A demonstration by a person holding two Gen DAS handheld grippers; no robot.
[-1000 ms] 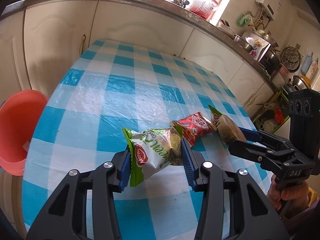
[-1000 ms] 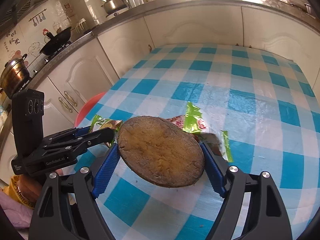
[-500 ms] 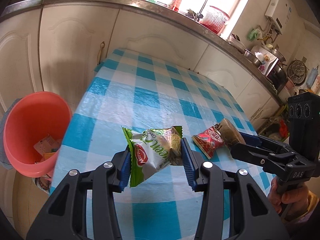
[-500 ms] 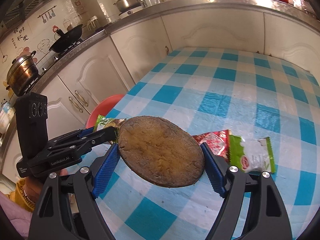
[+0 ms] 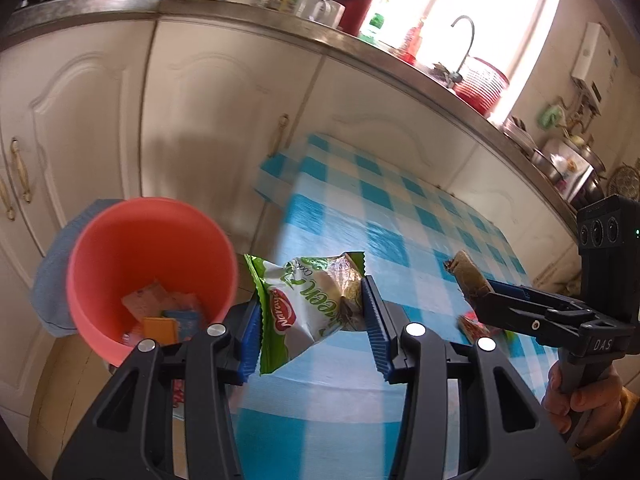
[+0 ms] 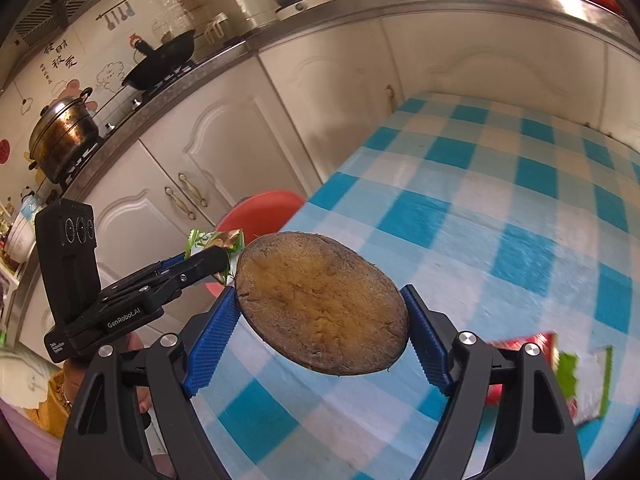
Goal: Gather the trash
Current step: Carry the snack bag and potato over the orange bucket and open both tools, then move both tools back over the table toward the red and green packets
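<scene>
Red wrappers (image 6: 540, 364) litter the checked tablecloth (image 6: 480, 208); jaws pinch a green packet (image 5: 312, 308) and brown disc (image 6: 320, 300).

Both wrist views close, angled down; share checked table (image 5: 384, 236), bin (image 6: 260, 212).

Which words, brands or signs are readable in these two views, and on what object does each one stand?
"GenRobot.AI": left hand-held gripper, on its body.
"DAS": right hand-held gripper, on its body.
"Naray...", cut off: red logo on the green snack wrapper.
"...keen", partly hidden: same wrapper.
Chinese characters on the wall tiles: too unclear to read.
Red wrapper on the table: blurred.
</scene>
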